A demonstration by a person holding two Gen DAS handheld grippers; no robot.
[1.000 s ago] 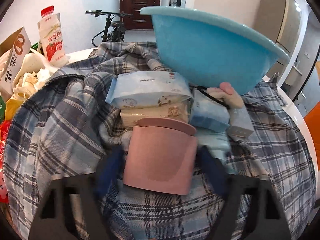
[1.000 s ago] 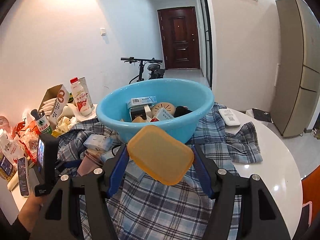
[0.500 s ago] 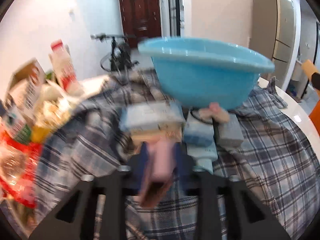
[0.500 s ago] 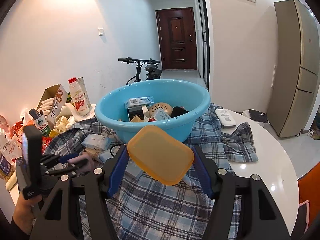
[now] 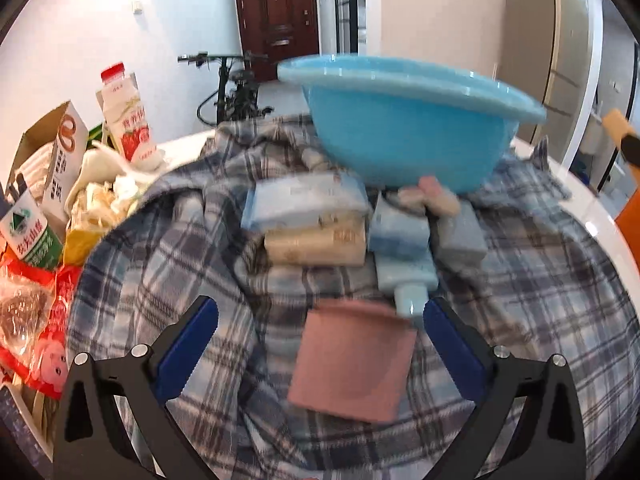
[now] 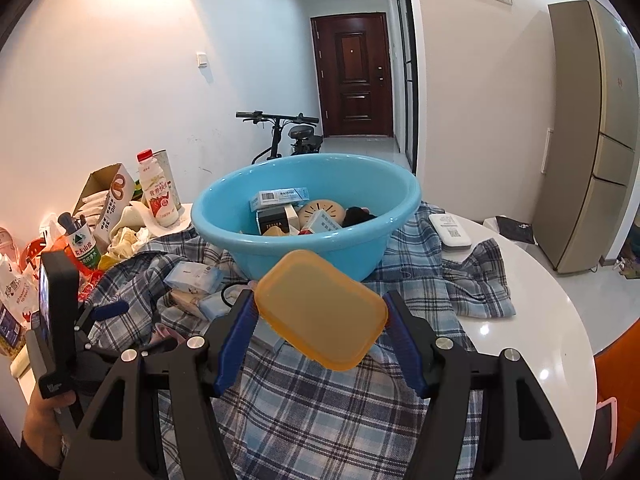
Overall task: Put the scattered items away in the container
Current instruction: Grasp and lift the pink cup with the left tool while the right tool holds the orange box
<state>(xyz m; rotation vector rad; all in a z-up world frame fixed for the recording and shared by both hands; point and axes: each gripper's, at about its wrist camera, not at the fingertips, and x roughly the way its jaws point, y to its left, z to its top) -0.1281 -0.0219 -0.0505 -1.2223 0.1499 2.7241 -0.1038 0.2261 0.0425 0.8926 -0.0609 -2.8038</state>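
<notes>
left claw [image 5: 318, 344] just opened wide, pink lid [image 5: 352, 362] loose below; right claw [image 6: 318, 312] grips stiff, light orange lid [image 6: 320, 308] by its edges.

basin [image 6: 304, 240]: stands on the checked cloth [image 6: 320, 412], which is spread over the round table [image 6: 552, 344]
in basin: small boxes and packets [image 6: 280, 196]
before basin: tissue packs [image 5: 308, 200] and a tube [image 5: 404, 272], side by side on the cloth
lid [image 5: 352, 360]: nearest the left wrist camera, before the tube
left of cloth: bottle [image 6: 158, 188], carton [image 6: 108, 196], snack bags
right of basin: remote [image 6: 450, 232] on the cloth
behind table: bicycle [image 6: 288, 136], then a door [image 6: 354, 76]
</notes>
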